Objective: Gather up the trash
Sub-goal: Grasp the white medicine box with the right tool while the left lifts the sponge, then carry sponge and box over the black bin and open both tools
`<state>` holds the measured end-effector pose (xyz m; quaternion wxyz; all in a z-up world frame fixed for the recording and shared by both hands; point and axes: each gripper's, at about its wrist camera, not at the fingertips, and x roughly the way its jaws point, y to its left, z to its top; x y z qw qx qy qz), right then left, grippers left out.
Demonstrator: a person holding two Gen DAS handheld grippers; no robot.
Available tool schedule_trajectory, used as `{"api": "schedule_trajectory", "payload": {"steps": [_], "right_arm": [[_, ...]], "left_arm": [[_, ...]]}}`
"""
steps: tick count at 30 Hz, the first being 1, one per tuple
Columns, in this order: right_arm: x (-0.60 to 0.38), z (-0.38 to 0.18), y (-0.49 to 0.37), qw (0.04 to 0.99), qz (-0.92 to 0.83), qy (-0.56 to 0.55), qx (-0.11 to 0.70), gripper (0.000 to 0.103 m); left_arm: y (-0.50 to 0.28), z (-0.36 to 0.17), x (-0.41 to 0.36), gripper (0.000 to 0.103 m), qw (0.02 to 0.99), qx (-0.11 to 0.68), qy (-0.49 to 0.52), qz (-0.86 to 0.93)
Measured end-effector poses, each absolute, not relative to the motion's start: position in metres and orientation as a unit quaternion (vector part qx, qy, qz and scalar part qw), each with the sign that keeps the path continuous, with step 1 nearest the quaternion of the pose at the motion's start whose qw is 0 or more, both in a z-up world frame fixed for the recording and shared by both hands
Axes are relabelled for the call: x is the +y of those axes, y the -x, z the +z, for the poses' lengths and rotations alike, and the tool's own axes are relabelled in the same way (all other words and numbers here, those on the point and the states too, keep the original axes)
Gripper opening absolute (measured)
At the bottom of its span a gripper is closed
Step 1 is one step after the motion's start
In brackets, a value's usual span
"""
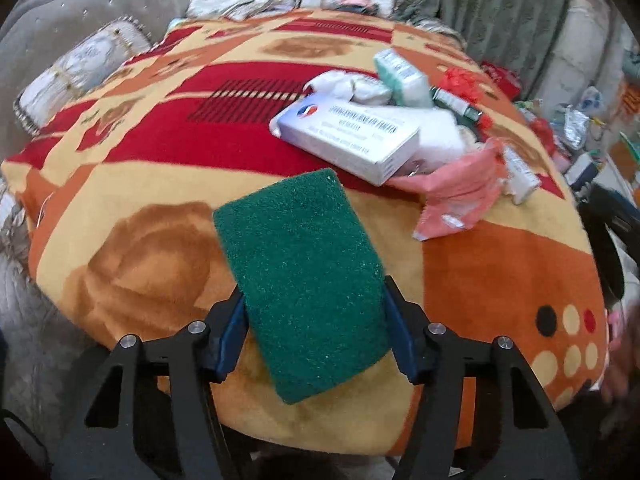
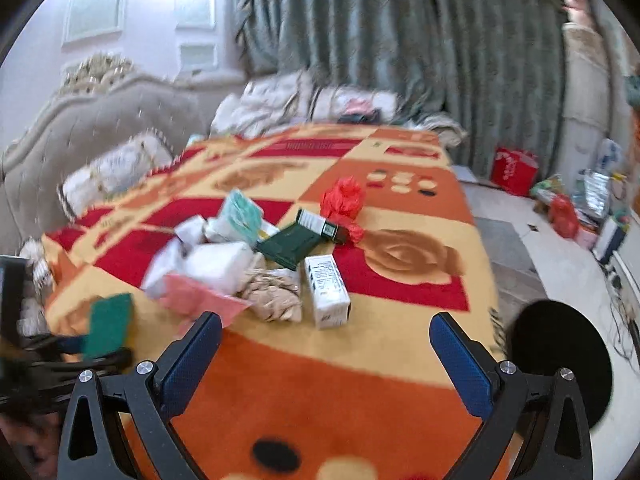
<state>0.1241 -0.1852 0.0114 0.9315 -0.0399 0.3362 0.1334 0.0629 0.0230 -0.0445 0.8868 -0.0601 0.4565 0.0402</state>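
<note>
My left gripper is shut on a green scouring pad and holds it above the near edge of the patterned blanket; the pad also shows at the left of the right wrist view. A heap of trash lies further on: a white carton, a pink wrapper, a small white box, a dark green box, a red plastic bag and crumpled beige paper. My right gripper is open and empty, above the blanket in front of the heap.
The blanket covers a bed with a grey padded headboard and pillows at the left. Green curtains hang behind. A round black object stands beside the bed at the right. A red bag and clutter sit on the floor.
</note>
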Motion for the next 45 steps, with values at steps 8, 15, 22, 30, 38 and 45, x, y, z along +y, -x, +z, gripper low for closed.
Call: {"api": "schedule_trajectory", "payload": {"steps": [8, 15, 22, 30, 38, 45], "right_arm": [[-0.117, 0.039, -0.163, 0.898, 0.3, -0.002, 0.321, 0.097], [-0.005, 0.007, -0.192, 0.849, 0.365, 0.128, 0.361, 0.097], [0.023, -0.035, -0.215, 0.826, 0.341, 0.201, 0.401, 0.077], [0.018, -0.022, -0.206, 0.835, 0.332, 0.187, 0.397, 0.044], [-0.032, 0.023, -0.183, 0.862, 0.307, 0.122, 0.384, 0.044], [-0.116, 0.046, -0.154, 0.899, 0.245, 0.086, 0.353, 0.044]], "left_arm": [[-0.061, -0.029, 0.052, 0.058, 0.903, 0.42, 0.064, 0.067], [-0.058, -0.027, 0.105, 0.058, 0.898, 0.414, 0.084, 0.12], [-0.052, -0.032, 0.136, 0.058, 0.892, 0.415, 0.111, 0.139], [-0.051, -0.031, 0.129, 0.058, 0.895, 0.415, 0.108, 0.125], [-0.054, -0.022, 0.094, 0.058, 0.901, 0.416, 0.097, 0.08], [-0.058, -0.008, 0.046, 0.058, 0.906, 0.417, 0.055, 0.049]]}}
